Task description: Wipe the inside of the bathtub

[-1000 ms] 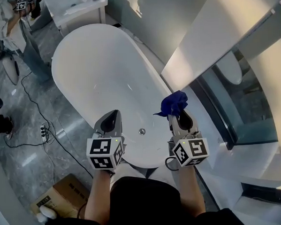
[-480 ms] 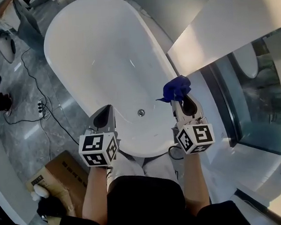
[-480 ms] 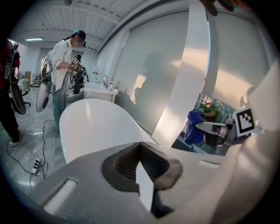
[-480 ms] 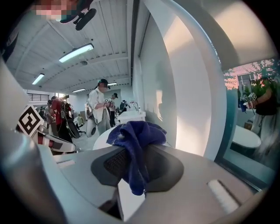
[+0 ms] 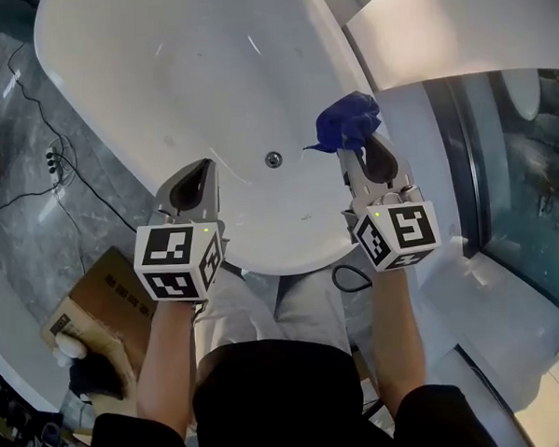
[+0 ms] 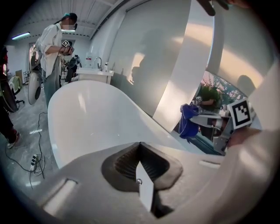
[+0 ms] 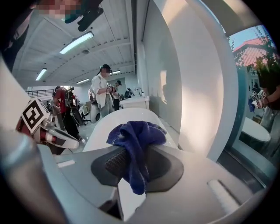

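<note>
A white oval bathtub lies below me, its drain near the close end. My right gripper is shut on a blue cloth, held over the tub's right rim; the right gripper view shows the blue cloth pinched between the jaws. My left gripper hovers over the tub's near left rim, jaws closed on nothing. In the left gripper view the bathtub stretches ahead and the blue cloth hangs at the right.
A cardboard box sits on the grey floor at the left, with a power strip and cable beyond it. A white wall panel and glass partition run along the right. People stand past the tub's far end.
The view has tipped down and nearer the tub's close end. Both grippers stay level with each other, the right still holding the cloth above the right rim.
</note>
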`<state>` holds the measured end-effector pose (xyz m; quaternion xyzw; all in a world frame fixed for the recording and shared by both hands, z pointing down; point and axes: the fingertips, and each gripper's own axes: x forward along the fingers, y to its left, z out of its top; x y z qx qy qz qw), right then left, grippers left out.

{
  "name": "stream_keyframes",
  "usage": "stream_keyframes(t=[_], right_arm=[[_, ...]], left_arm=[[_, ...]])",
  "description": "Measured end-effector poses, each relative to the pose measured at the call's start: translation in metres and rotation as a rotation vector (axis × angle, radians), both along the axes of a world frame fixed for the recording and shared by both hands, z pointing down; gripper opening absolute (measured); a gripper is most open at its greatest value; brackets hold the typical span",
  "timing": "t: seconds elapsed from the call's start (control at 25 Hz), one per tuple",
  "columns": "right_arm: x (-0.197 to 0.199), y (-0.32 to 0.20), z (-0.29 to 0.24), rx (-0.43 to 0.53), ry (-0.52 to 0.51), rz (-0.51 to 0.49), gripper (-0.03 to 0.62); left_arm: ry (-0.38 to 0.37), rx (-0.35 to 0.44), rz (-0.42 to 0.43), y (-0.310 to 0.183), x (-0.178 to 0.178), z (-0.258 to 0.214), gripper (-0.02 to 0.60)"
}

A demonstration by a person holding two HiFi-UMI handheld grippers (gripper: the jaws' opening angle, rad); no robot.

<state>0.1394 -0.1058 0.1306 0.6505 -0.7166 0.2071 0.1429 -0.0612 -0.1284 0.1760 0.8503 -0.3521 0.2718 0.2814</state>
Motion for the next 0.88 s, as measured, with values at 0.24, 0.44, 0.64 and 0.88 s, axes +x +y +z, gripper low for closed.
stream_keyframes(t=[0.24,0.44,0.64,0.88], right_arm=[[-0.002,-0.016,0.057,-0.062,0.002,-0.065,0.104],[-0.011,-0.021,0.107,-0.127,-0.009,-0.139,0.104],[-0.026,-0.022,0.164,-0.201,-0.026,-0.210,0.104],[-0.032,-0.016,0.232,-0.276,-0.043,-0.223,0.104]], left_arm=[[-0.017,-0.074,0.039,0.001,0.015,0.062,0.005],[-0.030,-0.098,0.085,-0.005,0.029,0.105,0.005],[-0.047,-0.131,0.106,-0.008,0.030,0.151,0.005],[-0.067,-0.171,0.143,-0.007,0.040,0.209,0.005]])
